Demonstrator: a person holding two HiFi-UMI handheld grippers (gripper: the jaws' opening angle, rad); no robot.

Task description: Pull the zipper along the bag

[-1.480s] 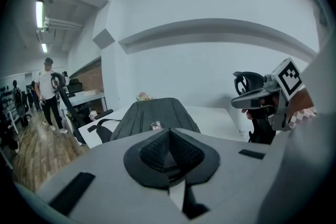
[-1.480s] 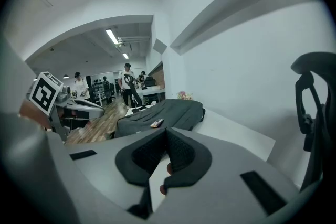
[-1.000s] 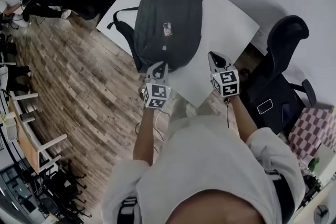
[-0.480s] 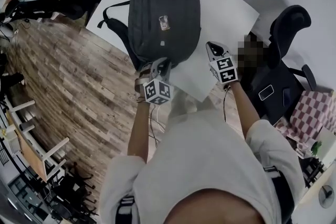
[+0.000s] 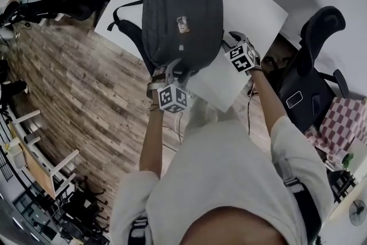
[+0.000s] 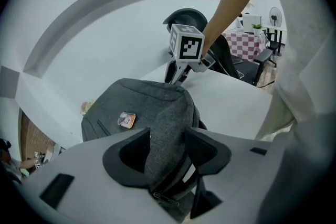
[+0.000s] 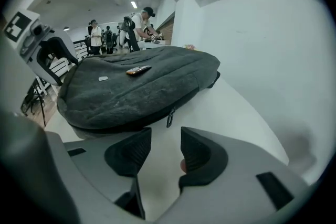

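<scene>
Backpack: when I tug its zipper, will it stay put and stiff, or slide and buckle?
The backpack probably flops: its grey fabric sags and wrinkles in the right gripper view. It lies flat on the smooth white table, so it may slide when tugged at the zipper pull. It looks thinly filled, so likely light.

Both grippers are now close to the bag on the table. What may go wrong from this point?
1. The left gripper, its fingers just opened, straddles the backpack's near end unclamped; the backpack, lying at the table edge, may slide off when pulled.
2. The right gripper, fingers also just opened and empty, may miss the small zipper pull ahead.
</scene>
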